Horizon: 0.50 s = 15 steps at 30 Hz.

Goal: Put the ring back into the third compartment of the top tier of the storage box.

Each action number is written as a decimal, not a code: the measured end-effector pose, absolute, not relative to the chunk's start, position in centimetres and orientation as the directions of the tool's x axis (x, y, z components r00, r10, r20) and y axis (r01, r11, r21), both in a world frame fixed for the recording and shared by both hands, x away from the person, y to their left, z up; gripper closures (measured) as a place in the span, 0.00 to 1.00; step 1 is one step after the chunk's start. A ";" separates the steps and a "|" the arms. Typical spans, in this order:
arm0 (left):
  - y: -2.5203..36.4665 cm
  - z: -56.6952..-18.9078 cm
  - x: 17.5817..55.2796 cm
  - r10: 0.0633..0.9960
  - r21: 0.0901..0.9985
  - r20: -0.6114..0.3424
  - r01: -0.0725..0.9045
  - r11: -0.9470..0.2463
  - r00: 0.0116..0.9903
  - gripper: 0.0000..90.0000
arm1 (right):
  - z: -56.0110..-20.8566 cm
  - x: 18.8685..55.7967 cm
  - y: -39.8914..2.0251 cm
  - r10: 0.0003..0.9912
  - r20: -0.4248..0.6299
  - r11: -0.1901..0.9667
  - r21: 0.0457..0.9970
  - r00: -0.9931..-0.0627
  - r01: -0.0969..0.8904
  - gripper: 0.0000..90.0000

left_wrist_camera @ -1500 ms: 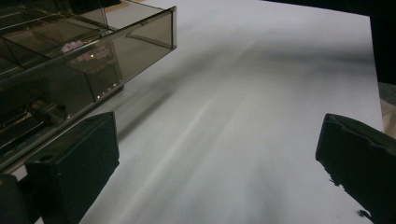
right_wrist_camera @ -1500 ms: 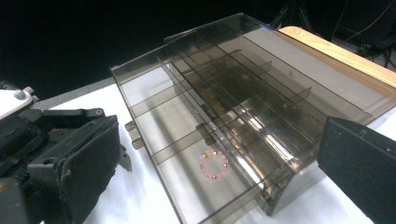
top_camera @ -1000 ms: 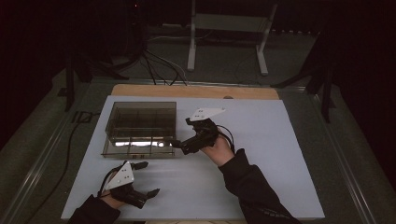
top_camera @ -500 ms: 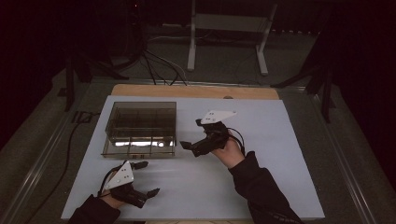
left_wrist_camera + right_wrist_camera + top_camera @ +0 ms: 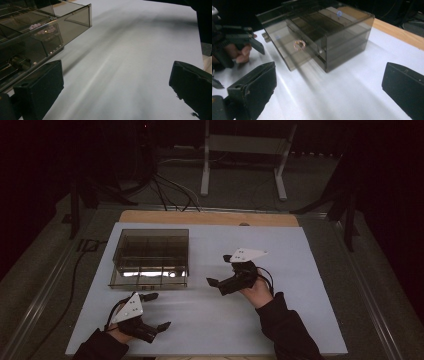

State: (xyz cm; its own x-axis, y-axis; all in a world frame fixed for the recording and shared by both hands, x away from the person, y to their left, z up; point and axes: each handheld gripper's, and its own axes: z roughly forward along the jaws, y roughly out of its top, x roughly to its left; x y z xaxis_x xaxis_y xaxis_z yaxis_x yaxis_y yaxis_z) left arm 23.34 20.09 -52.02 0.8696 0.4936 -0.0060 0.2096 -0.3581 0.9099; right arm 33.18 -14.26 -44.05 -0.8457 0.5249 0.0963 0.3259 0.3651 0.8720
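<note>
Gaping wide, both jaws empty, right gripper (image 5: 220, 270) near smoked drawer box (image 5: 150, 257), left gripper (image 5: 155, 311) just below it

Drawer box (image 5: 150, 257) on table (image 5: 310, 320), left claw (image 5: 154, 311) before it, right claw (image 5: 219, 270) beside.

Smoky brown box (image 5: 150, 257) on a white table (image 5: 300, 320)
</note>
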 end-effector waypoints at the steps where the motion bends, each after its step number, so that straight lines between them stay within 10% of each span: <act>1: 20.1 -52.0 23.3 0.493 0.910 -0.007 0.211 -0.358 0.870 0.01 | -44.5 33.1 -14.7 0.532 0.100 0.363 0.870 -0.841 0.333 0.00; 15: 20.1 -52.0 23.3 0.491 0.910 -0.005 0.208 -0.360 0.871 0.01 | -47.3 32.4 -16.6 0.558 0.103 0.380 0.850 -0.823 0.365 0.00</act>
